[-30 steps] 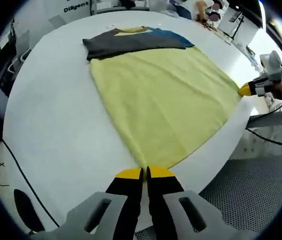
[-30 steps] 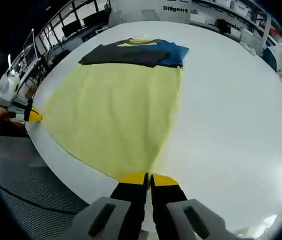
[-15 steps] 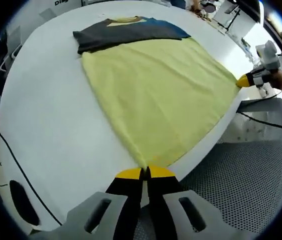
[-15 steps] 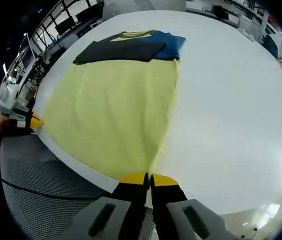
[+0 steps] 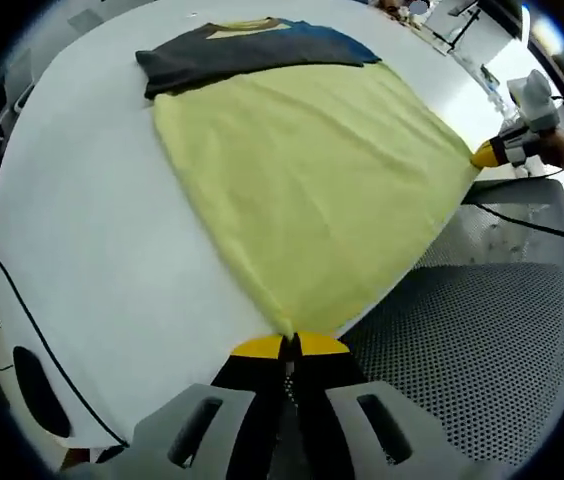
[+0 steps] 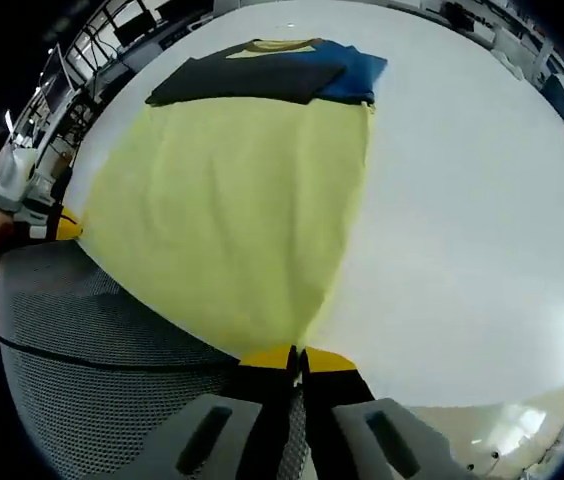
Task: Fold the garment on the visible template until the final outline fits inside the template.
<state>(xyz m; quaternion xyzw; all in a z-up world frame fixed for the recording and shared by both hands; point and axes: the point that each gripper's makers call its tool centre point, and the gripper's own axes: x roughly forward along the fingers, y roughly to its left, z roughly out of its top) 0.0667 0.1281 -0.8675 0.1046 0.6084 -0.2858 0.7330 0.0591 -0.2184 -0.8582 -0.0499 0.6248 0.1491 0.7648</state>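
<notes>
On the white table (image 5: pixel 82 230) the yellow garment (image 5: pixel 312 190) lies spread flat, its far end dark grey and blue with a yellow collar. Its near hem reaches the table's edge, and both hem corners are pinched in yellow-tipped jaws. At the bottom of the left gripper view the left gripper (image 5: pixel 290 346) has its jaws pressed together on one corner, with only a thin sliver of cloth showing between the tips. The right gripper (image 5: pixel 489 155) enters that same view from the right and grips the opposite corner, a hand partly visible behind it and cut off by the frame. In the right gripper view the right gripper (image 6: pixel 297 357) is likewise clamped on the corner of the garment (image 6: pixel 232 200), while the left gripper (image 6: pixel 62 228) appears small at the left edge with part of a hand. No template outline can be made out under or around the cloth. Below the table edge lies a perforated grey floor (image 5: pixel 482 350), and a black cable (image 5: pixel 32 330) runs across the table's left side. Background shelving and equipment are too distorted and small to identify.
</notes>
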